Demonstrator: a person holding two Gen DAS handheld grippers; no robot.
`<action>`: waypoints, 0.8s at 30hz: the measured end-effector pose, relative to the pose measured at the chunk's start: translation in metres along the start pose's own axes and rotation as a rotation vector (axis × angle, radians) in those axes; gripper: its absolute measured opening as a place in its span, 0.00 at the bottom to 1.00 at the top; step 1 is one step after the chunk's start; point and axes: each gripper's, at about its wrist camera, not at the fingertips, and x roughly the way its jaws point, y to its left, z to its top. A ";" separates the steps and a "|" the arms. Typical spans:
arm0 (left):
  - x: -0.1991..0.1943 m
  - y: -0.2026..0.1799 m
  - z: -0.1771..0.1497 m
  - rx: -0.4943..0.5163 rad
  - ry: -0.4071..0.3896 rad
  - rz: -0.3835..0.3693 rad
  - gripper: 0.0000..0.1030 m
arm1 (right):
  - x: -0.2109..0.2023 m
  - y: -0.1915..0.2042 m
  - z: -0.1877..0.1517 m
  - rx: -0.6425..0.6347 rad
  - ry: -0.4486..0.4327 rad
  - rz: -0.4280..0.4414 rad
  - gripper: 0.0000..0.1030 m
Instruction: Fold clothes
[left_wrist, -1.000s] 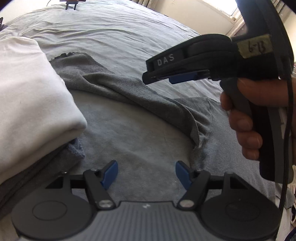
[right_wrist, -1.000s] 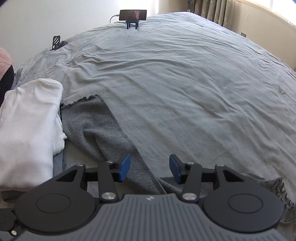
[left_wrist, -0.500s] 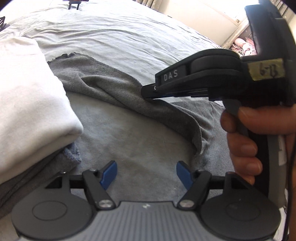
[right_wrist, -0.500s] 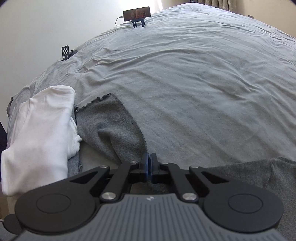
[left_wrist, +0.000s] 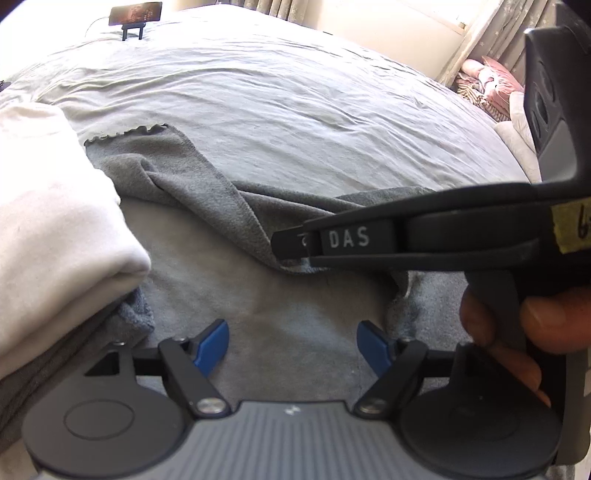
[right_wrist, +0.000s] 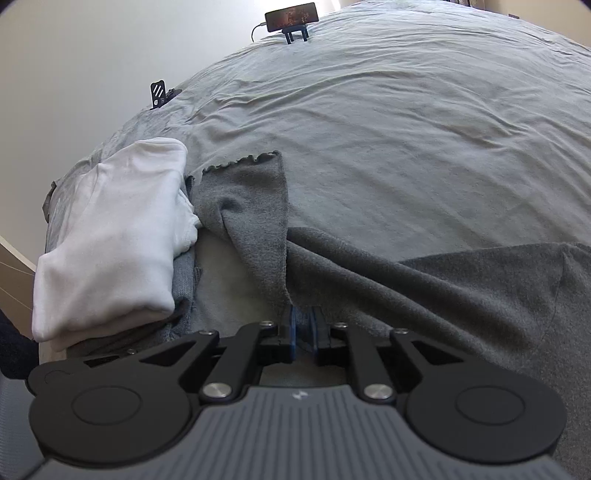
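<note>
A dark grey knit garment (left_wrist: 207, 192) with a ruffled hem lies crumpled on the bed; it also fills the near right of the right wrist view (right_wrist: 406, 288). My right gripper (right_wrist: 304, 325) pinches a fold at its edge, the cloth bunched between the blue pads while the jaws are opening slightly. In the left wrist view the right gripper (left_wrist: 291, 251) holds that fold raised, with a person's hand (left_wrist: 517, 332) on its handle. My left gripper (left_wrist: 291, 343) hovers over bare sheet just in front of the fold, its jaws opening wider with nothing between them.
A folded white garment (left_wrist: 55, 221) sits on a stack at the left (right_wrist: 114, 236), touching the grey one. The light grey bed sheet (right_wrist: 406, 129) stretches beyond. A phone on a stand (right_wrist: 291, 16) and a small black stand (right_wrist: 159, 94) are at the far edge.
My right gripper dropped onto the grey garment, shut on a fold of its edge and drew it nearer, then eased slightly. The left gripper's jaws spread a little wider.
</note>
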 end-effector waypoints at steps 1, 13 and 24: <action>0.000 0.001 0.000 -0.004 0.001 -0.001 0.76 | -0.006 -0.002 0.001 0.000 -0.019 0.003 0.16; 0.002 0.004 0.005 -0.053 -0.013 -0.022 0.77 | -0.040 -0.062 -0.051 0.123 -0.062 -0.138 0.34; 0.006 0.004 0.007 -0.067 -0.030 -0.025 0.77 | -0.098 -0.071 -0.083 0.143 -0.155 -0.230 0.37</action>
